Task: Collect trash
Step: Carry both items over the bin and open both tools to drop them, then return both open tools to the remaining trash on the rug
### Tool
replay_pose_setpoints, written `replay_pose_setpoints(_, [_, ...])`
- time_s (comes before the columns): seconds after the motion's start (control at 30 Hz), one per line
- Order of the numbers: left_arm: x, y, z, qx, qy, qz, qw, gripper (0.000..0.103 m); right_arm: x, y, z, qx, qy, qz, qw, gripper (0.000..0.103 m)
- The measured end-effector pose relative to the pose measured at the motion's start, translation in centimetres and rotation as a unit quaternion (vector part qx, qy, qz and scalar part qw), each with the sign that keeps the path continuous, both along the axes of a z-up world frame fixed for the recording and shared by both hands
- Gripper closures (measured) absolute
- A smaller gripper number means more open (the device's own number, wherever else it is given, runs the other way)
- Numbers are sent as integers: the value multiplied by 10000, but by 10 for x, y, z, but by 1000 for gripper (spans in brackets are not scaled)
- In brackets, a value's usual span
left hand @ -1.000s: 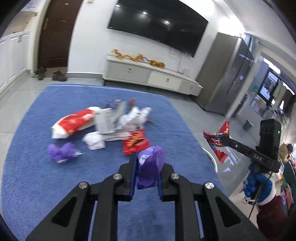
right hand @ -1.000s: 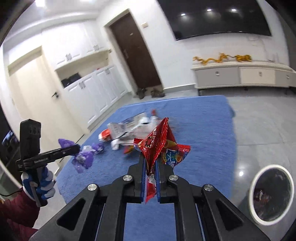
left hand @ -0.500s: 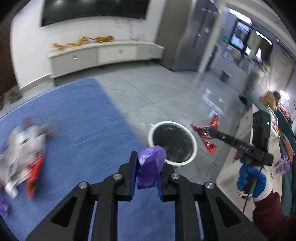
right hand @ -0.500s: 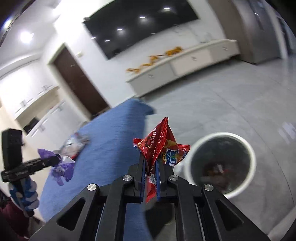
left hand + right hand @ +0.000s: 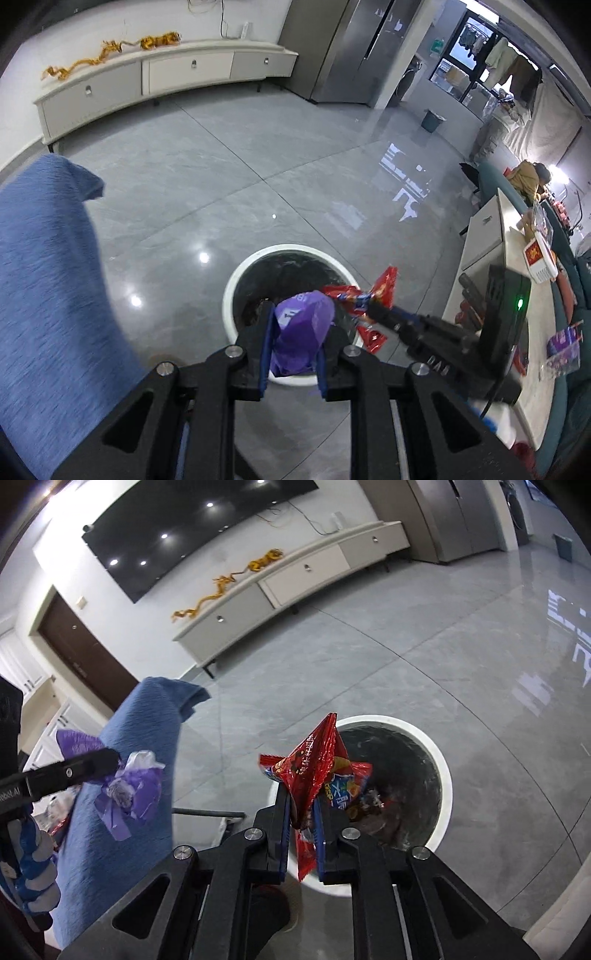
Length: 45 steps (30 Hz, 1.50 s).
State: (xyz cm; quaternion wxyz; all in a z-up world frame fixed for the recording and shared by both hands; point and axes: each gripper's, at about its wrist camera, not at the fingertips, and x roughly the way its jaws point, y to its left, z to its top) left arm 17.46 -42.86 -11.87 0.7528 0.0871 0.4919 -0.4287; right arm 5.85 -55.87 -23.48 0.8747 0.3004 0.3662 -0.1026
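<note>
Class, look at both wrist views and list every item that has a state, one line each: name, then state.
Left claw: closed on the purple wrapper.
Purple wrapper: crumpled, held above the bin.
Right claw: jaws have just been opening, red snack bag between them.
Red snack bag: crumpled, above the bin.
Bin: open, lined in black, trash inside.
Cabinet drawers: closed.
Television: off.

Home living room: wall television [image 5: 192,528], low media cabinet [image 5: 155,77], tiled floor [image 5: 258,155].
</note>
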Motion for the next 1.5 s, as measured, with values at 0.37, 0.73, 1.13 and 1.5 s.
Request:
replay_pose_setpoints(0.37, [7,-27,-32,47,256,-66,9996,66,1,-18,-32,-98,378,-344,9986,64])
replay_pose_setpoints(0.73, [-32,30,16,-248,-812,179,9962,66,-29,3,4,-332,157,-374,9986,58])
replay_pose_setpoints(1.13, [-110,108,99,-481,-1470,-157,9878,65,-61,72,103,-1142,-502,156,9921,55])
replay_pose_setpoints(1.5, [-132,236,141,-733,-1977,736,9747,43,-78,156,201,-1695,-1311,784,9736,51])
